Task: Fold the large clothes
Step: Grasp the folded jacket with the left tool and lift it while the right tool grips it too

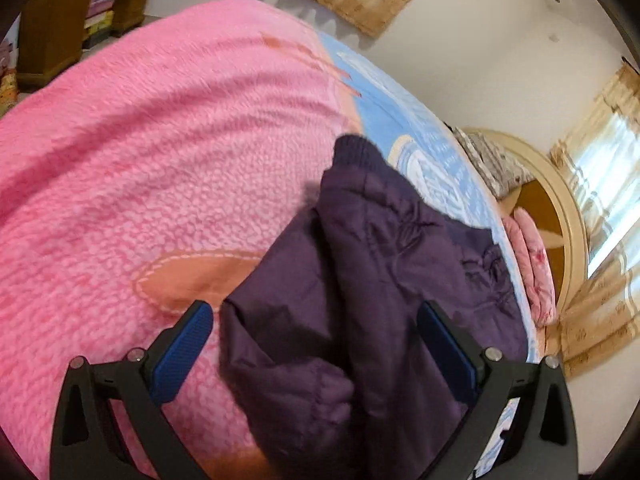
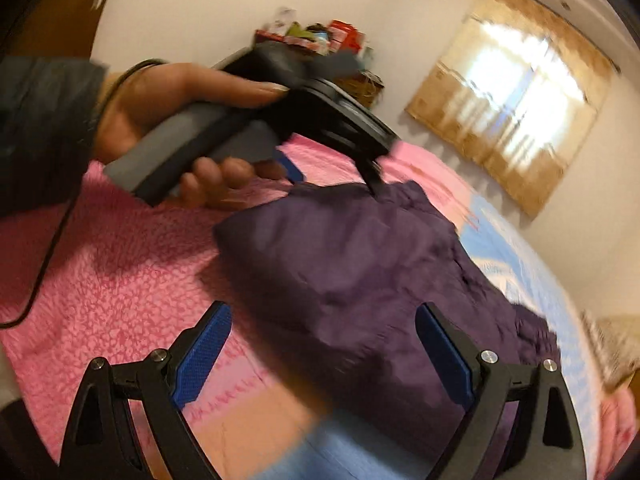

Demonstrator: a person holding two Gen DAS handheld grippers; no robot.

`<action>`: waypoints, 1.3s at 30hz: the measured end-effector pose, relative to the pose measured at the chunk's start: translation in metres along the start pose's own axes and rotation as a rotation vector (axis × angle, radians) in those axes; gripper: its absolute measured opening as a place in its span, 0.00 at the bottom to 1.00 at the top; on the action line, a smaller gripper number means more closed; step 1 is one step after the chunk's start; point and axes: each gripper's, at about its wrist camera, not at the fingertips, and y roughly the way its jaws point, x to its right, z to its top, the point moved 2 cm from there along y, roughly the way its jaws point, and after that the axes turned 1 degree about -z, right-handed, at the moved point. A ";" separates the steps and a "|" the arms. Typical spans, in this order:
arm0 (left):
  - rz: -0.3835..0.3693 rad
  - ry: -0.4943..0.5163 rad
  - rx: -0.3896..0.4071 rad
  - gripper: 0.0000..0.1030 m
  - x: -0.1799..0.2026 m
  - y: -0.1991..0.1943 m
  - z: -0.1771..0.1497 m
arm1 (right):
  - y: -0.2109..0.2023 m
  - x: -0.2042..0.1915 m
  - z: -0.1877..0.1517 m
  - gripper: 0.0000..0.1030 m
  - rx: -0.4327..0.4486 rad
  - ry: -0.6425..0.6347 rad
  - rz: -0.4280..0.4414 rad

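Note:
A dark purple padded jacket (image 1: 360, 280) lies bunched and partly folded on a pink fleece blanket (image 1: 160, 140) on a bed. Its ribbed cuff (image 1: 356, 148) points away from me. My left gripper (image 1: 316, 320) is open, its blue pads either side of the jacket's near fold, just above it. My right gripper (image 2: 324, 320) is open too, hovering over the jacket (image 2: 360, 272). The right wrist view also shows the left gripper (image 2: 332, 168) held in a hand at the jacket's far edge, one finger touching the cloth. That view is blurred.
A light blue patterned sheet (image 1: 420, 140) lies beyond the blanket. A round headboard (image 1: 560, 216) and pillows (image 1: 532, 264) stand at the right. Curtained windows (image 2: 512, 92) are on the walls, a wooden shelf (image 1: 60, 20) at the far left, and a cluttered shelf (image 2: 320, 40) behind the hand.

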 end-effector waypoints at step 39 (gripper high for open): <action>-0.191 0.204 0.121 0.27 0.173 -0.109 0.013 | -0.143 0.107 0.011 0.27 0.407 0.295 0.280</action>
